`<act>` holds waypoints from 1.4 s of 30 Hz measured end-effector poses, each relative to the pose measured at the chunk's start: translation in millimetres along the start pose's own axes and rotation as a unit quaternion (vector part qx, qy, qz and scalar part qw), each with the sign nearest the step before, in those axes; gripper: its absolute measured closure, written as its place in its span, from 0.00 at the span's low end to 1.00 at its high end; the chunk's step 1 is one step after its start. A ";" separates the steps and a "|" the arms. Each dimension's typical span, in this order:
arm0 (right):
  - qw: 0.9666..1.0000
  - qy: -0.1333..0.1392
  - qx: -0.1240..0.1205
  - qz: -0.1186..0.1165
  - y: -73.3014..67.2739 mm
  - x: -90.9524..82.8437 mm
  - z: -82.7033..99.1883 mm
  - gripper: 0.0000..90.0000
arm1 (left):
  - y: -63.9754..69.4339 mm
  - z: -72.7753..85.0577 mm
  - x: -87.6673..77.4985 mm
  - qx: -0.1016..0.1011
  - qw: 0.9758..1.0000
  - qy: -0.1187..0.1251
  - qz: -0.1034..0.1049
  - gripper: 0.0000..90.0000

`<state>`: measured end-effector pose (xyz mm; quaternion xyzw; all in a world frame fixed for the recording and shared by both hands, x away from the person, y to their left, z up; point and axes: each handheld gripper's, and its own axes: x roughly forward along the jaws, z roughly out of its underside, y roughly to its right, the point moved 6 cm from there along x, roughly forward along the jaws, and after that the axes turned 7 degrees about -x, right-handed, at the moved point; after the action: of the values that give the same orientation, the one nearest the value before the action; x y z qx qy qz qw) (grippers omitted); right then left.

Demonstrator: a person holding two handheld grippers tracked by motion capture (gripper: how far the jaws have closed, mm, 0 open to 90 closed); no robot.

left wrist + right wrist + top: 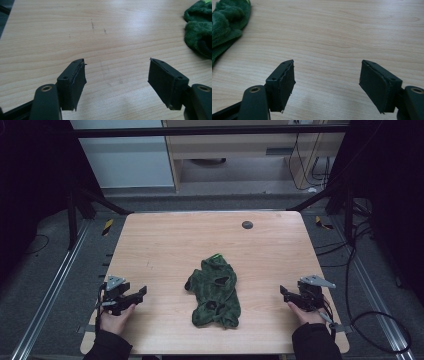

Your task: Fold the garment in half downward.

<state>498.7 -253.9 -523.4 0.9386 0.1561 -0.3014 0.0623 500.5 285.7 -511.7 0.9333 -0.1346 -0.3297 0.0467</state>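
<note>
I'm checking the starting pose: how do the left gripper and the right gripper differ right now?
The left gripper sits at the table's left edge, the right gripper near its right edge. The left one points rightward toward the green cloth, the right one leftward toward it. In the left gripper view the cloth lies at the right; in the right gripper view, at the left. Both have open, empty jaws and are clear of the cloth.
</note>
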 end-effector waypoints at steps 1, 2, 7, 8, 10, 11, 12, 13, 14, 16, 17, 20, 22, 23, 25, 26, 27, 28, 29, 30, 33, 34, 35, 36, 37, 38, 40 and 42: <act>1.000 0.000 0.000 0.000 0.0 0.0 0.0 0.31 | 0.0 0.0 0.0 0.000 1.000 0.000 0.000 0.33; 1.000 0.001 -0.003 -0.007 -2.7 -0.5 -0.8 0.32 | 1.0 -0.1 0.1 -0.001 1.000 0.000 0.004 0.33; 1.000 0.003 -0.003 -0.028 -11.4 -2.5 -3.5 0.34 | 9.4 -1.8 -1.5 0.006 1.000 -0.002 0.023 0.36; 1.000 0.003 -0.003 -0.028 -11.4 -2.5 -3.5 0.34 | 9.4 -1.8 -1.5 0.006 1.000 -0.002 0.023 0.37; 0.999 0.007 -0.008 -0.041 -16.0 -2.7 -5.2 0.35 | 12.7 -3.1 -1.5 0.014 0.999 -0.003 0.030 0.37; 0.999 0.007 -0.013 -0.048 -18.6 -3.0 -6.6 0.35 | 14.0 -3.8 -1.6 0.015 0.999 -0.003 0.032 0.37; 0.999 0.009 -0.019 -0.048 -21.1 -3.5 -7.9 0.36 | 15.4 -4.6 -1.7 0.012 0.999 -0.002 0.037 0.37; 0.998 0.010 -0.023 -0.051 -23.5 -3.6 -8.9 0.36 | 16.9 -5.4 -1.5 0.009 0.999 -0.004 0.047 0.37; 0.998 0.009 -0.027 -0.058 -26.4 -3.4 -9.9 0.36 | 18.2 -6.2 -1.0 0.006 0.999 -0.004 0.049 0.37; 0.997 0.007 -0.028 -0.066 -29.7 -2.5 -10.6 0.36 | 21.1 -8.4 -0.2 0.011 0.999 -0.005 0.053 0.37; 0.997 0.006 -0.032 -0.070 -31.3 -1.7 -11.6 0.36 | 22.9 -9.2 0.1 0.011 0.998 -0.005 0.056 0.38; 0.997 0.010 -0.038 -0.070 -33.8 -2.0 -16.3 0.36 | 26.4 -11.9 0.9 0.017 0.998 -0.004 0.058 0.38; 0.996 0.015 -0.036 -0.075 -36.3 -3.8 -21.6 0.36 | 28.6 -14.6 1.2 0.016 0.998 -0.003 0.063 0.39; 0.996 0.019 -0.038 -0.077 -37.1 -4.2 -24.5 0.37 | 30.1 -16.4 1.5 0.017 0.998 -0.002 0.065 0.39; 0.996 0.024 -0.039 -0.083 -39.8 -5.1 -31.4 0.39 | 33.6 -21.1 2.1 0.021 0.997 0.003 0.068 0.40; 0.995 0.026 -0.040 -0.086 -41.4 -5.8 -35.3 0.40 | 35.6 -23.6 2.4 0.022 0.997 0.005 0.071 0.40; 0.994 0.031 -0.042 -0.094 -44.4 -6.6 -43.6 0.42 | 38.1 -26.5 3.4 0.022 0.997 0.008 0.074 0.40; 0.994 0.031 -0.042 -0.094 -44.4 -6.6 -43.6 0.42 | 40.3 -29.2 4.2 0.025 0.997 0.008 0.076 0.40; 0.993 0.036 -0.040 -0.100 -47.1 -7.0 -51.5 0.43 | 45.4 -34.6 5.8 0.031 0.996 0.011 0.079 0.41; 0.993 0.036 -0.040 -0.100 -47.1 -7.0 -51.5 0.43 | 45.4 -34.6 5.8 0.031 0.996 0.011 0.079 0.41; 0.993 0.038 -0.043 -0.104 -52.4 -5.2 -63.1 0.45 | 52.8 -41.8 8.0 0.039 0.996 0.015 0.084 0.42; 0.993 0.038 -0.043 -0.104 -52.4 -5.2 -63.1 0.45 | 55.4 -44.1 8.6 0.040 0.995 0.018 0.087 0.42; 0.993 0.039 -0.049 -0.104 -54.9 -3.5 -67.1 0.47 | 59.9 -48.0 9.4 0.045 0.995 0.021 0.089 0.43; 0.992 0.039 -0.050 -0.105 -56.0 -2.7 -68.9 0.47 | 62.1 -49.6 9.9 0.048 0.994 0.021 0.091 0.43; 0.992 0.039 -0.050 -0.105 -56.0 -2.7 -68.9 0.47 | 62.1 -49.6 9.9 0.048 0.994 0.021 0.091 0.43; 0.992 0.037 -0.052 -0.107 -58.2 -0.9 -71.9 0.48 | 64.3 -51.1 10.8 0.049 0.994 0.020 0.093 0.43; 0.992 0.035 -0.054 -0.108 -59.3 0.1 -73.2 0.48 | 68.9 -53.7 13.4 0.053 0.993 0.017 0.100 0.43; 0.992 0.032 -0.058 -0.111 -61.7 3.5 -77.5 0.49 | 72.4 -55.5 16.2 0.055 0.993 0.016 0.101 0.43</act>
<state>523.3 -178.4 -464.0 0.9196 0.2778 -0.2668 0.0775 531.4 211.5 -465.6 0.9210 -0.2458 -0.3006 0.0305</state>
